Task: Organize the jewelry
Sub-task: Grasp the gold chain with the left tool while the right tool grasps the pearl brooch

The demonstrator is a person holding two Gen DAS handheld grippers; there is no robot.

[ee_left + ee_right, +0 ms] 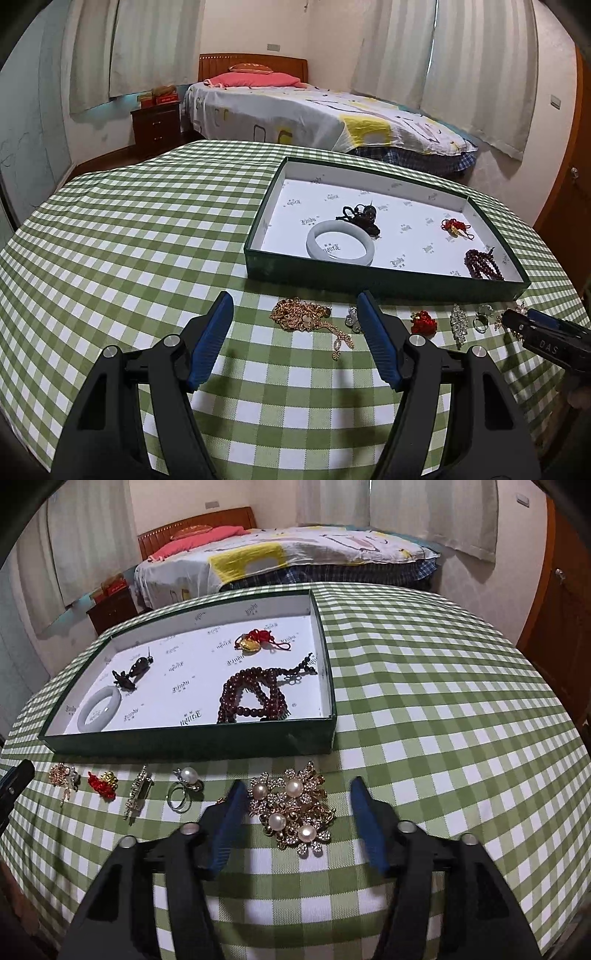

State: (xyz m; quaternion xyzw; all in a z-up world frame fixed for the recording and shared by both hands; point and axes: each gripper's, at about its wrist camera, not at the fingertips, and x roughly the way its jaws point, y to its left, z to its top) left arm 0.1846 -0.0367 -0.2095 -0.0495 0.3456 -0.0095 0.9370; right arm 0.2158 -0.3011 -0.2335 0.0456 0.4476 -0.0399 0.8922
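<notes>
Brooches lie clustered between my right gripper's spread, empty jaws, before the tray. I should drop lower and pinch only one; my left gripper hangs released.

The tablecloth was woven cloth, matt. The box looked like dark cardboard lined with printed white paper. The bangle was smooth and glossy; the brooch shiny gold metal with pearls. Gripper pads looked like ribbed blue plastic.
</notes>
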